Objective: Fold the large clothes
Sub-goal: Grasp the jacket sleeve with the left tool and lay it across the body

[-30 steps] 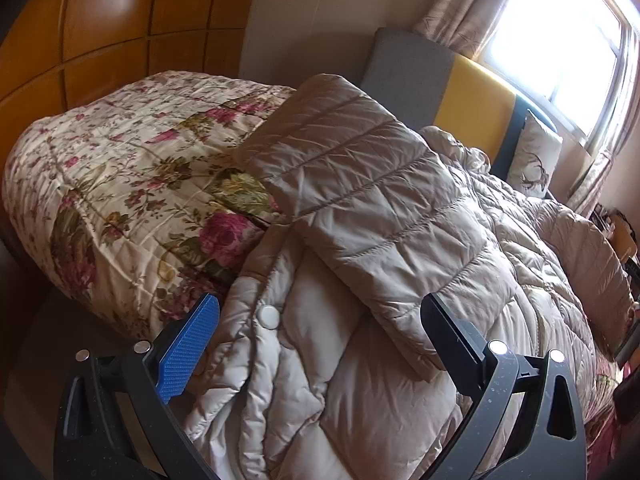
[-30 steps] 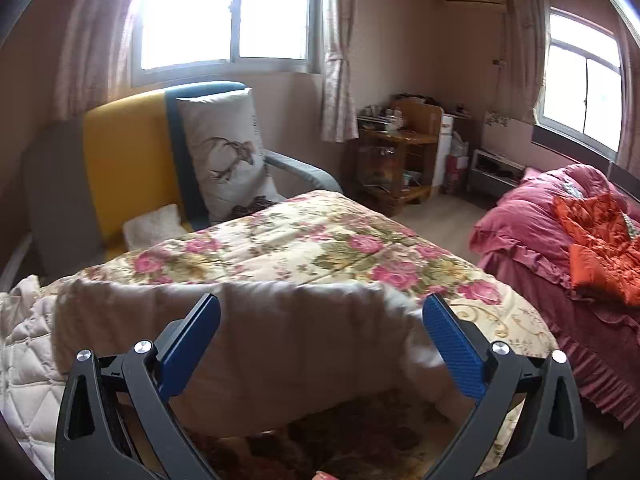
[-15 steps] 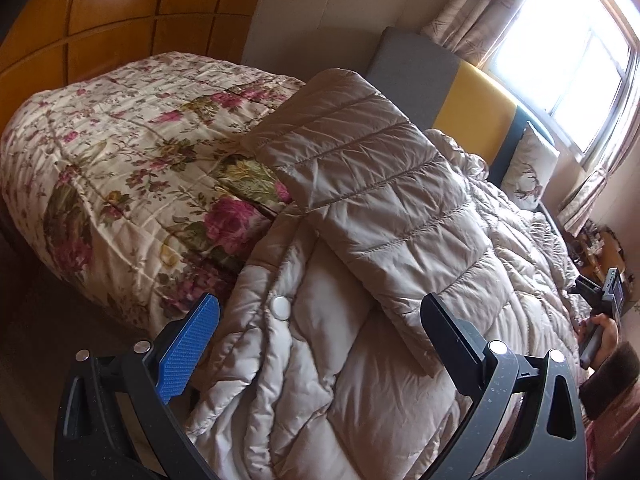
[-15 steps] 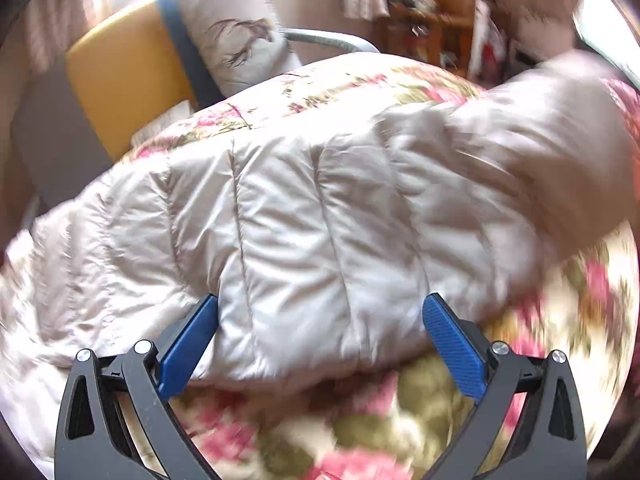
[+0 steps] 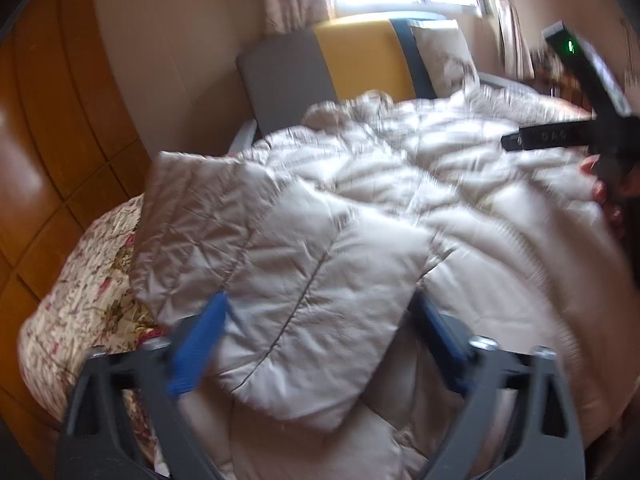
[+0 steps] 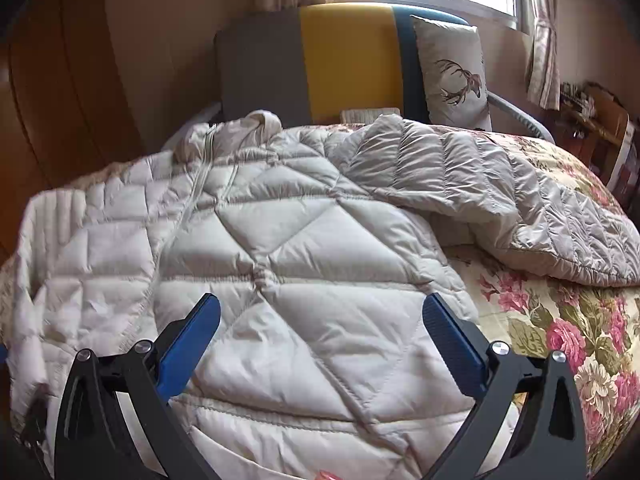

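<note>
A large beige quilted puffer coat (image 6: 288,264) lies spread on the floral bed. Its one sleeve (image 6: 492,204) stretches out to the right over the bedspread. In the left wrist view the other sleeve (image 5: 304,292) lies folded across the coat body (image 5: 460,208), its cuff end between my fingers. My left gripper (image 5: 320,332) is open around that sleeve end. My right gripper (image 6: 320,340) is open and empty, just above the coat's lower body. The right gripper's body and the hand on it (image 5: 600,132) show at the right edge of the left wrist view.
The floral bedspread (image 6: 568,320) covers the bed. A grey and yellow chair (image 6: 320,64) with a deer cushion (image 6: 452,72) stands behind the bed under the window. Wooden wall panels (image 5: 48,128) are on the left. A cluttered wooden shelf (image 6: 592,120) stands at the right.
Both grippers swung round to face the chair and window. The right gripper moved from the outstretched sleeve to over the coat's body. The left now straddles the folded sleeve's end.
</note>
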Tool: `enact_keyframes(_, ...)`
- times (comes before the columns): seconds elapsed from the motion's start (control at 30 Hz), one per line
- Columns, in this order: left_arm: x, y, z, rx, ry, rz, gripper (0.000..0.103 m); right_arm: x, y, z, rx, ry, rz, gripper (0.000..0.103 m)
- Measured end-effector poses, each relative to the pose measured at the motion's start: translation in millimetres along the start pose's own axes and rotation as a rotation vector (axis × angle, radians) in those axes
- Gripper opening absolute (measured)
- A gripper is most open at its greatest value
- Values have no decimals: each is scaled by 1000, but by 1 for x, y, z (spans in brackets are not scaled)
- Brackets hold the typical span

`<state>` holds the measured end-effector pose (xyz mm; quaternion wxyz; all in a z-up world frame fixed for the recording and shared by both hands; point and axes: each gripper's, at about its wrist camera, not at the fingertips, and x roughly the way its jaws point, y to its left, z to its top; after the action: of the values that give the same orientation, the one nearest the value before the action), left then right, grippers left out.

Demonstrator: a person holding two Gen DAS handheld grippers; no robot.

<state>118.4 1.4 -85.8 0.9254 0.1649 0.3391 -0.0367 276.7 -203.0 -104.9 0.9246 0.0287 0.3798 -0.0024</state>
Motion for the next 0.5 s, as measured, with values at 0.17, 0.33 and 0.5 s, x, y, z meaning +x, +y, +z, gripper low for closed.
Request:
enact_keyframes(0.17, 7, 28, -3, -56, 12, -31, 18, 12, -5, -15, 28, 29, 36, 101)
enact_keyframes(0.33, -15, 90, 4, -187, -63, -7, 8, 12, -10, -18, 45, 34, 58, 101)
enact_keyframes(0.5, -40, 200, 6, -468, -118, 21, 8, 15, -8, -15, 40, 32, 53, 101)
